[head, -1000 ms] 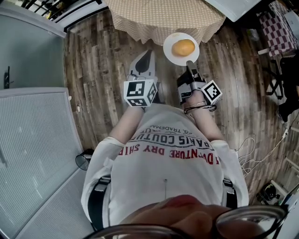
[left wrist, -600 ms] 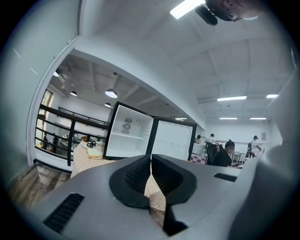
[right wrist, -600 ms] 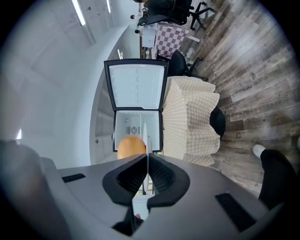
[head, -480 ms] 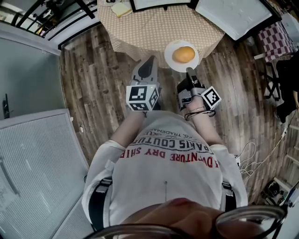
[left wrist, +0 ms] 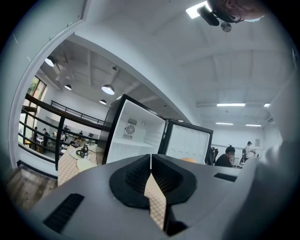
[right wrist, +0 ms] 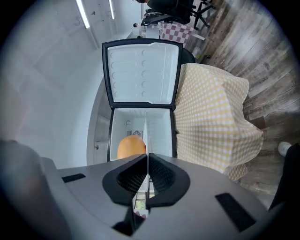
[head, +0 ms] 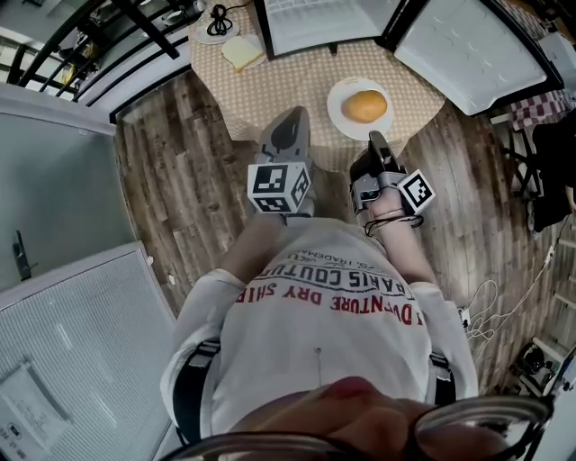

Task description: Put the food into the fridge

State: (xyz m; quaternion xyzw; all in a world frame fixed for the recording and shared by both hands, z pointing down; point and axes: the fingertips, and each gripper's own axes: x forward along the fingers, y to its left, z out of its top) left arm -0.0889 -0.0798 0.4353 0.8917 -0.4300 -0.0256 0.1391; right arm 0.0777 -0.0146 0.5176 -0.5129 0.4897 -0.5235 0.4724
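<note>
The bun [head: 364, 105] sits on a plate [head: 339, 94] whose rim the right tongs [head: 375, 139] pinch, over the worktop [head: 288, 76]. Left tongs [head: 292, 114] are clenched, empty. Carrying step, I judge: next, keep the plate level into the open fridge [head: 315, 22]

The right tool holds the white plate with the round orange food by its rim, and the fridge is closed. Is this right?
No, the fridge is open: the right gripper view shows its door swung wide. The right tool does hold the white plate with the round orange food by its rim.
</note>
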